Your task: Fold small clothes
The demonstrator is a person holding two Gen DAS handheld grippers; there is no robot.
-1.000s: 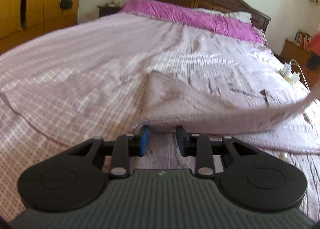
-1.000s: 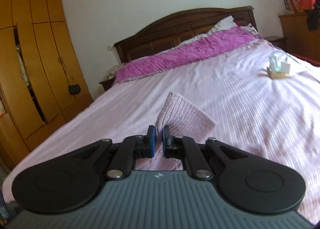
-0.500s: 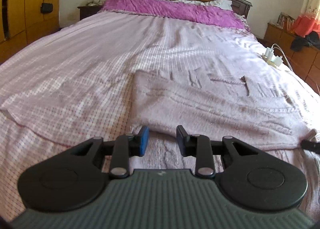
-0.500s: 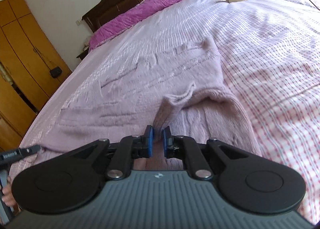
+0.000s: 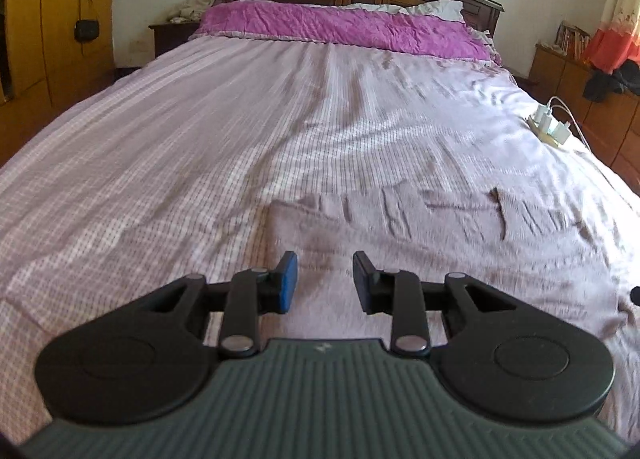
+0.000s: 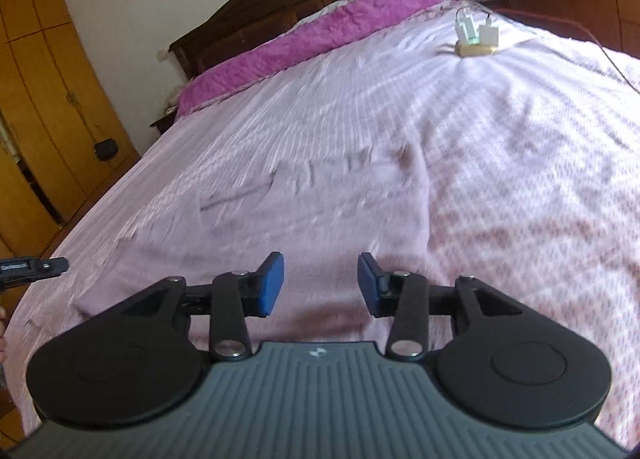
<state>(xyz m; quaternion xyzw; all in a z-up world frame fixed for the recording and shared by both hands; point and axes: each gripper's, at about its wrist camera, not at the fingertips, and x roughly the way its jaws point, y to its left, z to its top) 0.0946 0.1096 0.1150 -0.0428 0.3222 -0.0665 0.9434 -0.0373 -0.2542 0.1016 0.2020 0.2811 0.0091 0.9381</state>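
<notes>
Both fingers pairs gape empty, right gripper [image 6: 320, 283] widening, left gripper [image 5: 323, 282], over flat knitted mauve garment [image 5: 440, 255]

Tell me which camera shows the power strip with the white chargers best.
The right wrist view: the power strip sits nearer the middle there, its tan base and two white chargers distinct on the bedspread. The left wrist view shows it smaller, near the right edge, chargers less distinct.

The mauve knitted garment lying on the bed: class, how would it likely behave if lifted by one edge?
The mauve knitted garment would probably droop limply: it lies flat with soft wrinkles. It likely drags rather than slides, since its fuzzy knit rests on the woven bedspread. It seems light and unbreakable.
</notes>
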